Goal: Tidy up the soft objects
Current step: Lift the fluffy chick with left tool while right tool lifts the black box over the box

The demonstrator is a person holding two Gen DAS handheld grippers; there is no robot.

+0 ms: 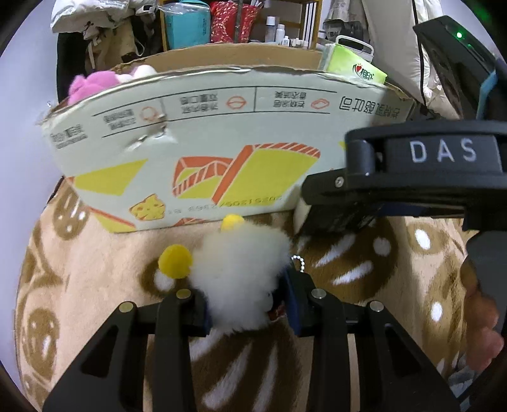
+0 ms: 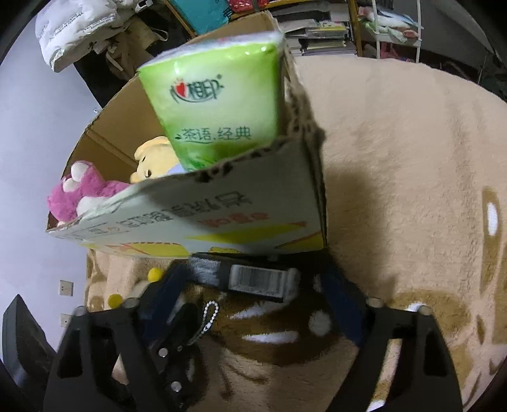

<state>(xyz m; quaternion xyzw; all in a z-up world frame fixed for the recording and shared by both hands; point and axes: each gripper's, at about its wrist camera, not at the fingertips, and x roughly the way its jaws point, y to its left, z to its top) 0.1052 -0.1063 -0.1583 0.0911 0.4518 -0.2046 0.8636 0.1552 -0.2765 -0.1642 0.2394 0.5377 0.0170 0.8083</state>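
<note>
My left gripper (image 1: pixel 247 304) is shut on a white fluffy plush keychain (image 1: pixel 240 269) with yellow pom-poms (image 1: pixel 175 261) and a bead chain (image 1: pixel 298 263), low over the tan blanket (image 1: pixel 95 269) in front of a cardboard box (image 1: pixel 196 133). The box holds a pink plush (image 2: pixel 79 190), a yellow bear (image 2: pixel 155 158) and a green tissue pack (image 2: pixel 218 104) leaning in its right corner. My right gripper (image 2: pixel 250 304) is open and empty just in front of the box wall (image 2: pixel 221 215). It shows as the black body marked DAS in the left wrist view (image 1: pixel 427 177).
The tan blanket (image 2: pixel 396 158) with brown and white patterns spreads right of the box. Shelves with books (image 2: pixel 320 31), a teal box (image 1: pixel 187 25), a red bag (image 1: pixel 231 22) and bottles stand behind. A white padded bag (image 2: pixel 73 28) sits at the back left.
</note>
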